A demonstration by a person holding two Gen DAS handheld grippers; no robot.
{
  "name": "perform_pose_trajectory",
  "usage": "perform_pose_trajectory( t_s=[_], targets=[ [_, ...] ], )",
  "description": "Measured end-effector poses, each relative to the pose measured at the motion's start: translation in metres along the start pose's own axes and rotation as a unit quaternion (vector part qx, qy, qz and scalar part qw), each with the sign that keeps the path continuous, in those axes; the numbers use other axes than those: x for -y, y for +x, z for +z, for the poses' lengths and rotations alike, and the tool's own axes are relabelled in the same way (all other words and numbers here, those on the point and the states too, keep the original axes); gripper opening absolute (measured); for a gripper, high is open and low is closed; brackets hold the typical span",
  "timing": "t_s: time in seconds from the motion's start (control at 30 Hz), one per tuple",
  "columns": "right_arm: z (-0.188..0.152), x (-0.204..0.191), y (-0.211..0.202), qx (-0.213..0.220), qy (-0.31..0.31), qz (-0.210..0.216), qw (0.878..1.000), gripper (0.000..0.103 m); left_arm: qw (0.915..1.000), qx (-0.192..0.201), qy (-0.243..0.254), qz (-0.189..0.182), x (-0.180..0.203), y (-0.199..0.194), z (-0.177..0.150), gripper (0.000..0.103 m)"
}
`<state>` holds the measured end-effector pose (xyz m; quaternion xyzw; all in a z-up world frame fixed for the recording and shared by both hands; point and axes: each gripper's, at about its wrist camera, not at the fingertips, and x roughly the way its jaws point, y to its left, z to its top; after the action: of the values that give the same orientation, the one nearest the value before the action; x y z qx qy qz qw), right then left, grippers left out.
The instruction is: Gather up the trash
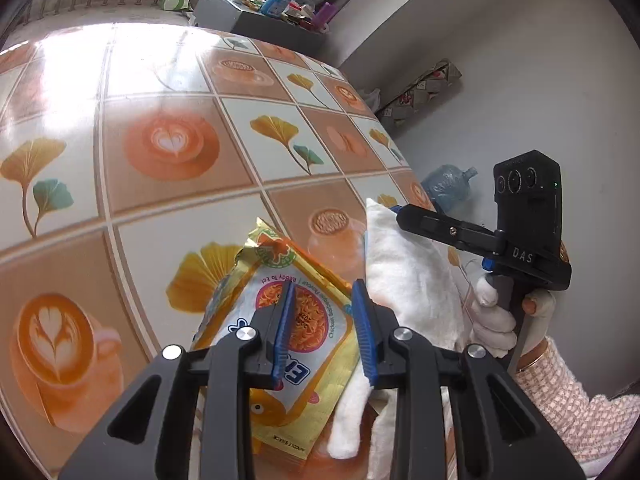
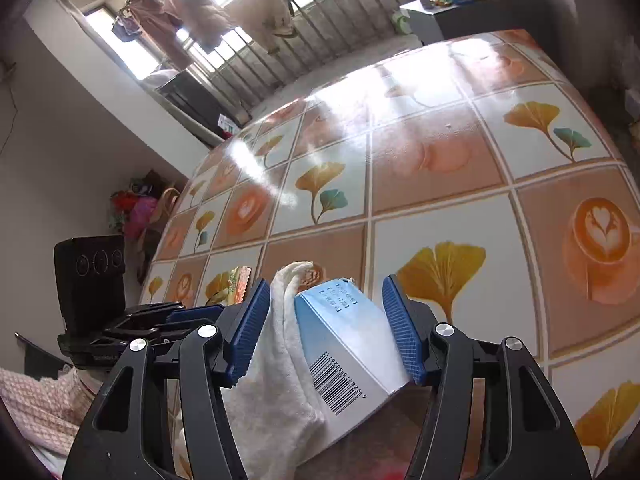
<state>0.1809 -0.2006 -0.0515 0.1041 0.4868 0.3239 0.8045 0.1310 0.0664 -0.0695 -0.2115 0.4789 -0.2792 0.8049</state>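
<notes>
Looked down at a patterned table (image 1: 168, 208) from both sides. Closed the right gripper (image 2: 324, 280) on two things at once: a white cloth (image 2: 276, 352) against the left pad and a blue-and-white box (image 2: 348, 336) against the right pad. Held that box tilted, barcode face toward the camera, top corner just past the fingertips. Carried by a hand (image 1: 492, 320) in a white glove, with a pink-checked sleeve (image 1: 560, 392) behind.

Kept the left gripper (image 1: 322, 284) partly spread over a yellow snack packet (image 1: 316, 320). Showed the packet's printed middle in the gap between the pads, its crumpled end beyond the fingertips, its edges reaching out past the left pad. Could not tell whether those pads pressed on the packet. Found the cloth just outside the right pad.
</notes>
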Motion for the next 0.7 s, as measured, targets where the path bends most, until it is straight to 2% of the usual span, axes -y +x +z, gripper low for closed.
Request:
perform_pose_trajectory(
  t_s=[0.13, 0.3, 0.37, 0.43, 0.57, 0.7],
  targets=[
    [-0.007, -0.012, -0.012, -0.004, -0.018, -0.012, 1.000, 0.057, 0.9999, -0.006, -0.004, -0.010, 0.010, -0.008, -0.022, 0.028],
    [-0.006, 0.007, -0.070, 0.061, 0.037, -0.038, 0.997, 0.059, 0.9997, 0.022, 0.004, -0.005, 0.017, -0.029, -0.029, 0.028],
    [-0.012, 0.017, -0.093, 0.074, 0.062, -0.063, 0.993, 0.059, 0.9993, 0.031, 0.018, 0.009, 0.018, -0.036, -0.028, 0.033],
    [-0.024, 0.025, -0.110, 0.071, 0.089, -0.098, 0.989, 0.059, 0.9982, 0.040, 0.036, 0.026, 0.020, -0.043, -0.027, 0.039],
    [-0.062, 0.039, -0.127, 0.057, 0.156, -0.121, 0.979, 0.059, 0.9964, 0.051, 0.051, 0.044, 0.020, -0.053, -0.025, 0.049],
    [-0.095, 0.039, -0.119, 0.036, 0.193, -0.140, 0.970, 0.059, 0.9951, 0.051, 0.054, 0.065, 0.015, -0.054, -0.022, 0.051]
  ],
)
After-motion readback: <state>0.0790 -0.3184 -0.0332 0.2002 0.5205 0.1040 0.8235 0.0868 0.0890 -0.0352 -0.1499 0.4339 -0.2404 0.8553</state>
